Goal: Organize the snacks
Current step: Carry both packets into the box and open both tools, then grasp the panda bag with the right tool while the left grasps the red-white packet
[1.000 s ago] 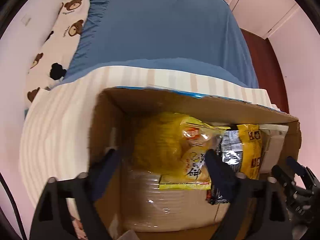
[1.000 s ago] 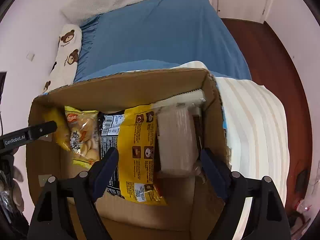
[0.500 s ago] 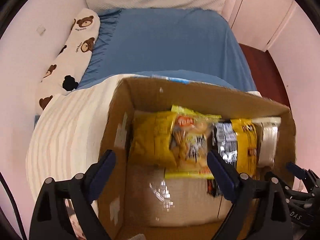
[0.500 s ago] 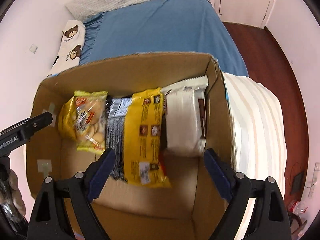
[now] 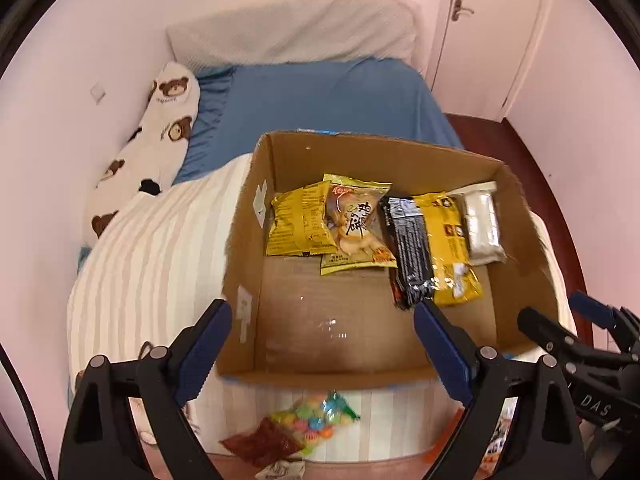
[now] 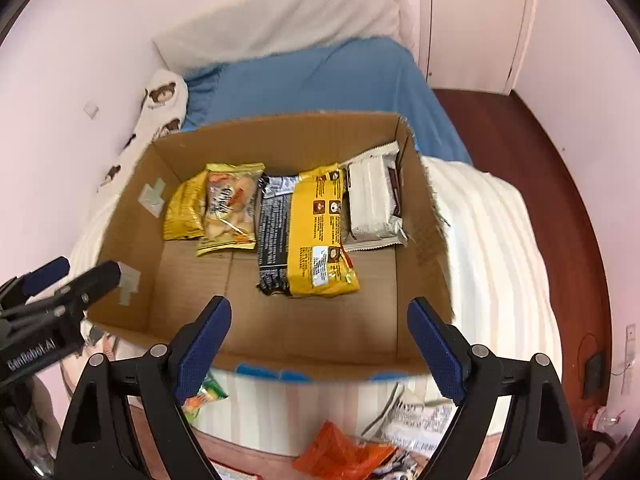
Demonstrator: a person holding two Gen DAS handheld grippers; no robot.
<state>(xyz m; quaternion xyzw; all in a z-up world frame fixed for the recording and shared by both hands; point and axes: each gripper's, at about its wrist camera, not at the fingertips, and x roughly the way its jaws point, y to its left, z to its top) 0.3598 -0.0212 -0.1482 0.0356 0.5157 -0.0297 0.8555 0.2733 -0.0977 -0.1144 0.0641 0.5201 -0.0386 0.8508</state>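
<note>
Snack packets line the far wall of the cardboard box [image 5: 400, 152], side by side like books on a shelf: a plain yellow packet [image 5: 298, 222], a biscuit packet [image 5: 356, 226], a black wrapper [image 5: 408, 252], a long yellow bag [image 5: 452, 248] and a white pack [image 5: 482, 224] tucked into the far right corner. That row is packed tight against one wall, and I'd say that is deliberate, because it leaves the whole near half of the box floor free for what is to come. The box itself sits on a striped blanket [image 5: 160, 248] on the bed, mouth up, easy to drop things into.

Both tools hang above the near edge, tilted down into the box. The left gripper [image 5: 322, 340] has its jaws spread wide with nothing between them. Same story for the right gripper [image 6: 320, 336]: jaws well apart, empty.

Plenty is waiting outside. A bag of coloured sweets [image 5: 316, 420] and a dark red packet [image 5: 264, 444] lie on the blanket just in front of the box, and from the right wrist camera an orange packet [image 6: 340, 452] and a white printed wrapper [image 6: 420, 420] show too. Empty, open jaws poised over loose packets suggest a fresh pick comes next; these crinkly bags should pinch easily.
</note>
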